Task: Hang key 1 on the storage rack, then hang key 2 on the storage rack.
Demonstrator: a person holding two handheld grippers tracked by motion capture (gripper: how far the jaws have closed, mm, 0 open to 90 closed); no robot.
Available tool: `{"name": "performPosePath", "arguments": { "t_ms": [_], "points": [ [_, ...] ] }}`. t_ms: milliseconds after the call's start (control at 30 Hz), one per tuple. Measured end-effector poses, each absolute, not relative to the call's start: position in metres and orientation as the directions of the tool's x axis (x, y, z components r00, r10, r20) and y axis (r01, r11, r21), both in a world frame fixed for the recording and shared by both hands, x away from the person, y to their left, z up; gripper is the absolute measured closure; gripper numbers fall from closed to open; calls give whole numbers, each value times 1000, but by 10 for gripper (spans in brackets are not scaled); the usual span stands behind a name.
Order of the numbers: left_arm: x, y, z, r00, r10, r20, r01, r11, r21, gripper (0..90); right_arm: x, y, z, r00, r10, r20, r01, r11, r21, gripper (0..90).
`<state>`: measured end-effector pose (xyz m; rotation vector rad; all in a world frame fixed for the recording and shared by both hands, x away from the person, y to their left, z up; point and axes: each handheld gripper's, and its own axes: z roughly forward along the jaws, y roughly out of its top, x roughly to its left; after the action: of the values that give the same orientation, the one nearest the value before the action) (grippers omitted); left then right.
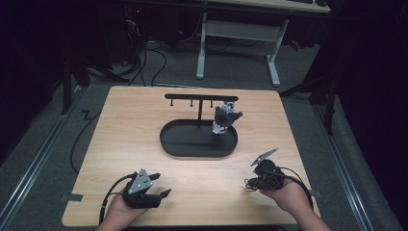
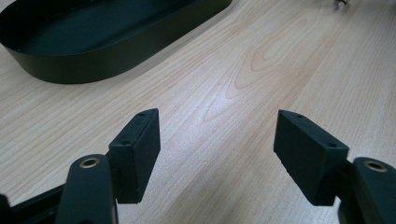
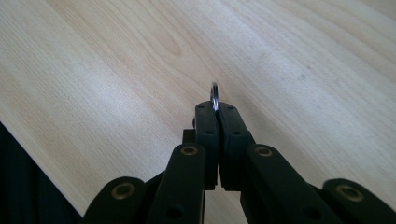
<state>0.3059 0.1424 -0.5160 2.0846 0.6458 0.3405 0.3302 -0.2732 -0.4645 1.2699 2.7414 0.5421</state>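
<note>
Wooden table [image 1: 144,125], black oval tray [image 1: 173,144] with hook rack [image 1: 201,97] — both grippers low at the near edge.

Left gripper [image 2: 217,154]: jaws apart, empty. Right gripper [image 3: 215,114]: jaws pinched on a thin metal ring [image 3: 214,95], edge-on, poking past the tips, away from the hand. Risk — so slim a hold could let it twist and drop.

pale wood-grain table [image 1: 144,125], black oval tray [image 1: 178,144], black claws, silver ring [image 3: 214,95]

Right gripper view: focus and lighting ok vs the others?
Right gripper view: fingers soft, metal ring blurred, tabletop sharper, bright patch left. Left gripper view: grain crisp, tray readable, mild sheen. High view: table lit, surroundings near black.
</note>
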Motion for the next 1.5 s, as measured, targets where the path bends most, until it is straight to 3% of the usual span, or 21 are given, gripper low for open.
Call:
{"name": "performPosePath", "arguments": {
  "t_ms": [733,1500],
  "points": [
    [309,147,-515,821,571,-19,318,-429,845,323,341,-274,-410,-648,760,53,708,575,410,891],
    [309,147,-513,825,565,-18,312,-427,849,324,366,-239,-390,-692,721,36,665,618,419,890]
  ]
}}
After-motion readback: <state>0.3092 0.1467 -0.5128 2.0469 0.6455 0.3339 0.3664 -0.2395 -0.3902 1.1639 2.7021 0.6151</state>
